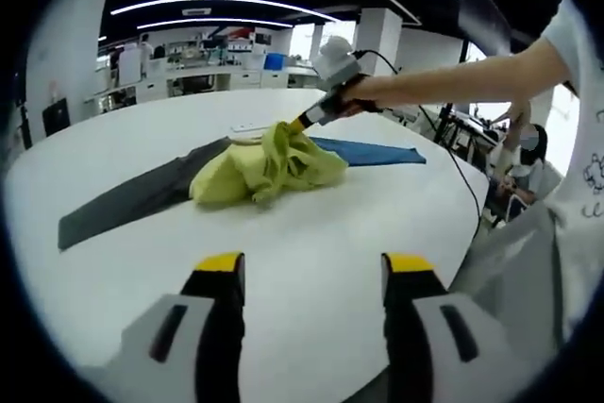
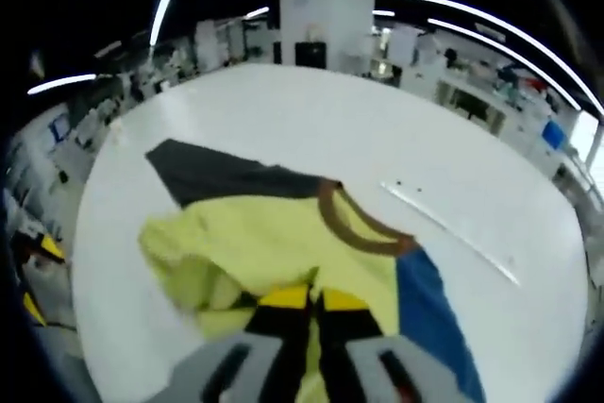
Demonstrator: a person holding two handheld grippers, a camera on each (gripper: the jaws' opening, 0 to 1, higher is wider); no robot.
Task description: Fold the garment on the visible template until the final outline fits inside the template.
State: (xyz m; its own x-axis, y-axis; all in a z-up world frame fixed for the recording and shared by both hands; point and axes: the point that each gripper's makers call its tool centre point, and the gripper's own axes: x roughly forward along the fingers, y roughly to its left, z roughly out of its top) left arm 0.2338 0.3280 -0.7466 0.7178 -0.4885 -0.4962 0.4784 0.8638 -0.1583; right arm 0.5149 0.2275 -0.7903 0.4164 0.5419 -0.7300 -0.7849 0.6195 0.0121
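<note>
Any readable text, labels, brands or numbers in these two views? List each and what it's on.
No text can be read in either view.
Person's white shirt: dark print at the edge, too cut off and blurred to read.
Yellow garment, grey cloth, blue cloth and white table: no visible lettering.

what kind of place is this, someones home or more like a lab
Most likely a lab or open-plan workshop, not a home. Long ceiling light strips run over rows of cluttered workbenches, and the yellow garment lies on a big white table, pinched by the right tongs.
</note>
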